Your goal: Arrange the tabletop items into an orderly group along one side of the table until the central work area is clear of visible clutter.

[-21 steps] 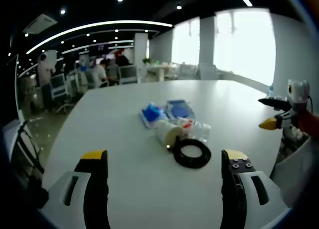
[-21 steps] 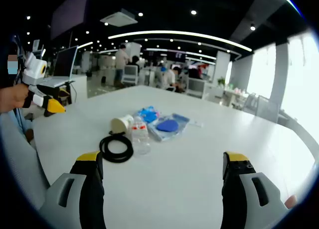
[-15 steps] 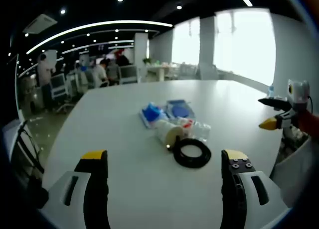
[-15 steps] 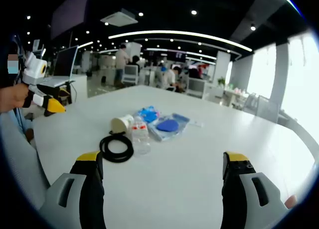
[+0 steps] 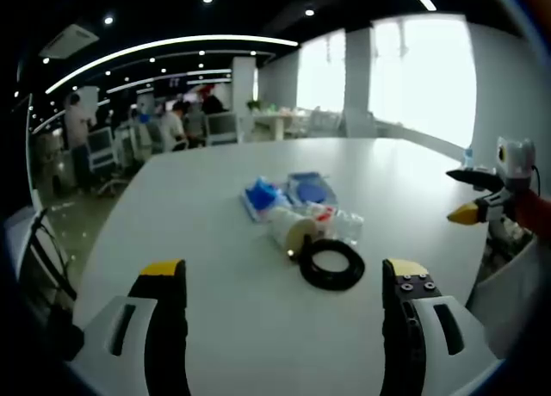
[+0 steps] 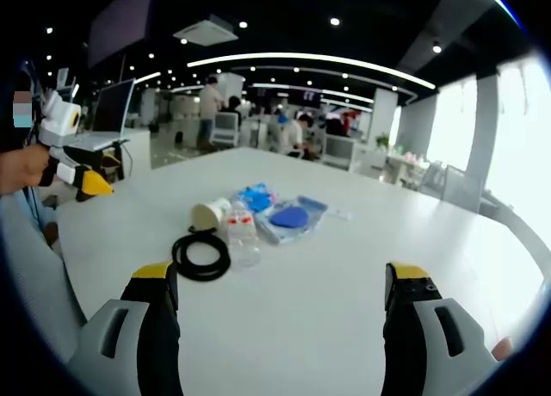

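We've got a little cluster mid-table: a black coiled cable ring (image 5: 331,264) lying flat nearest us, a paper cup (image 5: 291,230) on its side touching it, and a clear plastic bottle (image 5: 342,223) lying just right of the cup. Behind them sit a crumpled blue packet (image 5: 262,194) and a flat clear bag with something blue inside (image 5: 310,189).

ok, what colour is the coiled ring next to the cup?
Black. The coiled ring shows best in the left gripper view, lying flat beside the paper cup.
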Tool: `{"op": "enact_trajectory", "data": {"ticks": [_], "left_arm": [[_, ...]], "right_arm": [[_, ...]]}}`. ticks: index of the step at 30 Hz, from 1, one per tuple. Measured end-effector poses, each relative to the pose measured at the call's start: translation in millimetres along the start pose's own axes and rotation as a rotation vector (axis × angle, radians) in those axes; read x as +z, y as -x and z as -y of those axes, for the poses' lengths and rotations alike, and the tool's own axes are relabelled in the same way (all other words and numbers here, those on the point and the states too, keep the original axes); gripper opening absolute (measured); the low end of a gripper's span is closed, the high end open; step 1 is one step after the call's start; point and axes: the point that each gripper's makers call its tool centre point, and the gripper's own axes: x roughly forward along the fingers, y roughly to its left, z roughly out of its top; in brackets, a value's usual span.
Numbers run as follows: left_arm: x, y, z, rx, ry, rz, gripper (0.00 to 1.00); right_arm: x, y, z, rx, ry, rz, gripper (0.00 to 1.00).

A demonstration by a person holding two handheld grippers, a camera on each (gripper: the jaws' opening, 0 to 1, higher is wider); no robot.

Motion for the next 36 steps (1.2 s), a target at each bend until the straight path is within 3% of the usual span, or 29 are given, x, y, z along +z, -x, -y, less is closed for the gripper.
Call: {"op": "enact_trajectory", "data": {"ticks": [36], "left_arm": [[-1.3, 0.5, 1.3, -0.003, 0.002, -0.005, 0.91]], "right_arm": [[-2.4, -1.0, -2.7, 0.009, -0.003, -0.012, 0.96]]}}
